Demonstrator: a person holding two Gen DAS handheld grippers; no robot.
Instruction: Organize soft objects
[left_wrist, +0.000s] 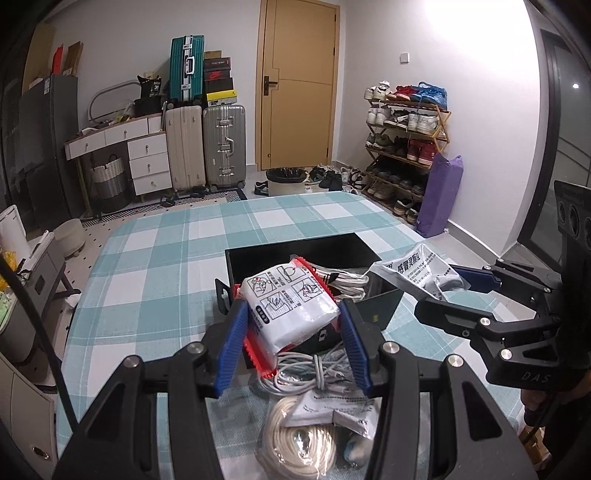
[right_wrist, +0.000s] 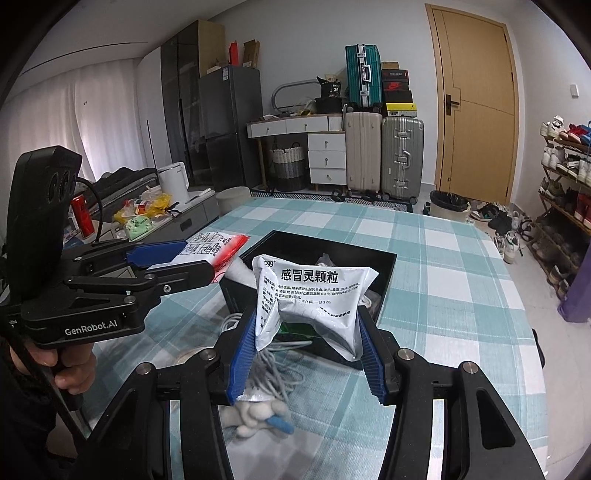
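Observation:
My left gripper (left_wrist: 295, 343) is shut on a white soft pack with red edges (left_wrist: 291, 306) and holds it above the near end of a black open box (left_wrist: 295, 247) on the checked tablecloth. My right gripper (right_wrist: 306, 350) is shut on a silver-white medicine sachet (right_wrist: 310, 295), held above the same box (right_wrist: 332, 247). The sachet also shows in the left wrist view (left_wrist: 421, 273), at the box's right side. The red-edged pack shows in the right wrist view (right_wrist: 218, 247), left of the box. A cable bundle (left_wrist: 343, 282) lies inside the box.
On the cloth in front of the box lie a tangle of white cables (left_wrist: 306, 373), a coil of white rope in plastic (left_wrist: 299, 443), a flat white packet (left_wrist: 332, 410) and a small white plush with a blue part (right_wrist: 258, 417). Suitcases, a shoe rack and a door stand beyond the table.

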